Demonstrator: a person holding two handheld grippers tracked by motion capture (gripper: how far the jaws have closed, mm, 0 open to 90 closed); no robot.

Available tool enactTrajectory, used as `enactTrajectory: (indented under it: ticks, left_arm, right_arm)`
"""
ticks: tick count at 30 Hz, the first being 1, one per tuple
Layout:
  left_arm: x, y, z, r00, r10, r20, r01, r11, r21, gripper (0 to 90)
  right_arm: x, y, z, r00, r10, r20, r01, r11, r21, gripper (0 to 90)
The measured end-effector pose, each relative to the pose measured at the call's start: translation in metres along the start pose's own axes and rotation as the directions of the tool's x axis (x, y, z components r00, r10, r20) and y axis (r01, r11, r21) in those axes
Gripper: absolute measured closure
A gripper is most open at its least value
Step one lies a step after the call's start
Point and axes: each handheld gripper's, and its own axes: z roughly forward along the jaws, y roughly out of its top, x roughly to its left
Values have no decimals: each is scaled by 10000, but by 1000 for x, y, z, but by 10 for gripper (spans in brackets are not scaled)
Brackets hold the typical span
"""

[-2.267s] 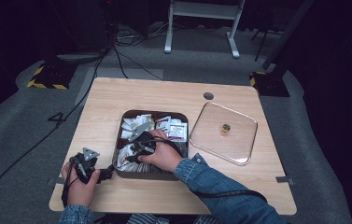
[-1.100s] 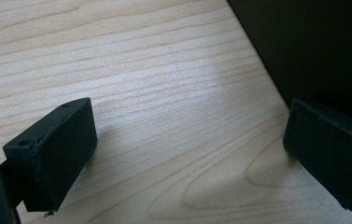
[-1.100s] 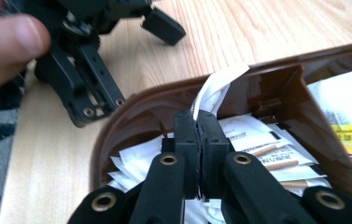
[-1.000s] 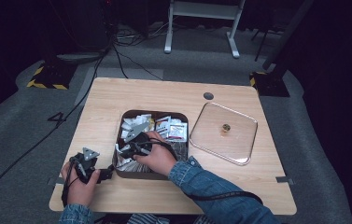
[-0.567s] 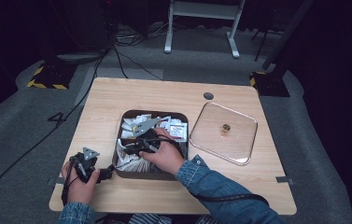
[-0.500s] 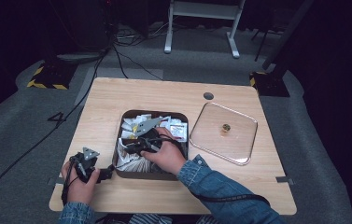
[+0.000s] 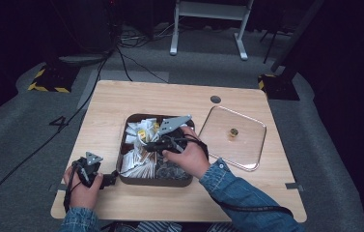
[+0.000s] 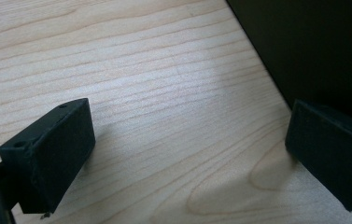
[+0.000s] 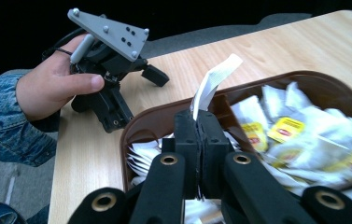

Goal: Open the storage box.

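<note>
Pale wood-grain worktop (image 7: 121, 104). Dark brown tray (image 9: 162, 113). White packets, some with yellow labels (image 9: 285, 128). White ribbed sachet (image 9: 213, 82). Black fingers (image 9: 185, 135) on the right gripper (image 9: 200, 122). Blue denim sleeve (image 7: 240, 193). Clear lid (image 7: 232, 137), gold knob (image 7: 233, 131).

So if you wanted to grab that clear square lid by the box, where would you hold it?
I'd probably take the clear lid by its small gold knob, coming straight down from above. The lid lies flat on the table, so its thin edges leave little room for a jaw underneath, while the knob sticks up in the middle, free on all sides.
</note>
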Motion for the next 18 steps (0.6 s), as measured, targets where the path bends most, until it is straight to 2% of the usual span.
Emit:
enactTrajectory:
  ticks: [8, 13, 18]
  left_arm:
    - [1, 1, 1, 10000, -16, 47, 16, 10000, 1, 9]
    - [1, 1, 1, 10000, -1, -10, 1, 10000, 8, 9]
    - [1, 1, 1, 10000, -3, 4, 3, 10000, 38, 3]
  right_arm:
    - [-10, -11, -40, 9977, 301, 608, -283, 9991, -300, 890]
    - [-16, -17, -67, 9944, 568, 892, -506, 9963, -699, 889]
    - [-18, -33, -94, 9893, 729, 1260, -601, 9929, -1030, 889]
